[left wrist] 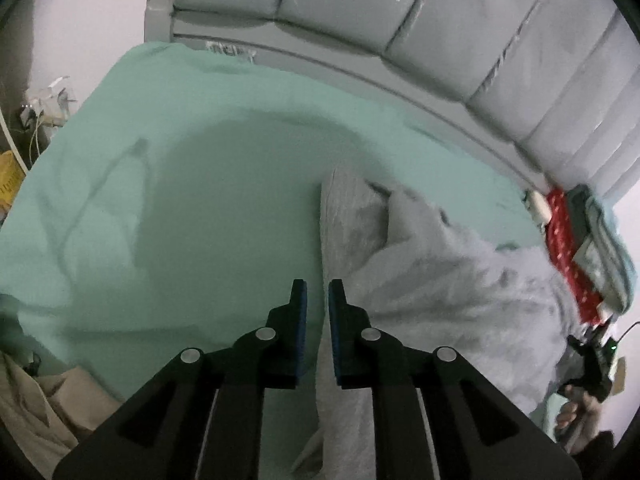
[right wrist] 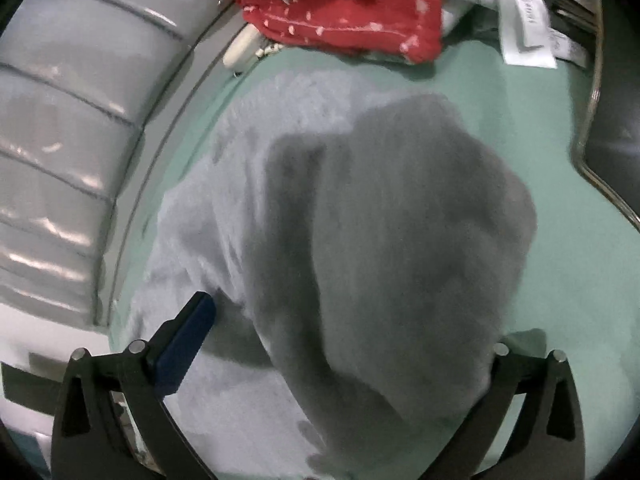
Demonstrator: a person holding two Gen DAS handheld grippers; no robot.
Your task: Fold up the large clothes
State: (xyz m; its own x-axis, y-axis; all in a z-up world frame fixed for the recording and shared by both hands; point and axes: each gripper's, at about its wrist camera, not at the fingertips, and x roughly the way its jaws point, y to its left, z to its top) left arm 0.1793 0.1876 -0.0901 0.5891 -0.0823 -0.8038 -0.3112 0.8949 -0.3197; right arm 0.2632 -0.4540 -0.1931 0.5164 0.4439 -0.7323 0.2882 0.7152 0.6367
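Observation:
A large light-grey fuzzy garment (left wrist: 440, 280) lies crumpled on the mint-green bed sheet (left wrist: 180, 200). My left gripper (left wrist: 318, 292) is shut on the garment's left edge, which runs between the blue pads. In the right wrist view the garment (right wrist: 360, 240) fills the middle, with a fold draped over the gripper's right side. My right gripper (right wrist: 340, 320) stands wide open with its jaws far apart. Its left blue pad (right wrist: 188, 340) shows; the right finger is hidden under the cloth. The right gripper also shows in the left wrist view (left wrist: 592, 364), held by a hand.
A grey padded headboard (left wrist: 440, 40) runs along the far side of the bed. A pile of folded clothes with a red patterned piece (right wrist: 348, 12) sits at the bed's end. Beige fabric (left wrist: 40, 400) lies at the lower left. Cables and a yellow basket (left wrist: 10, 180) are by the wall.

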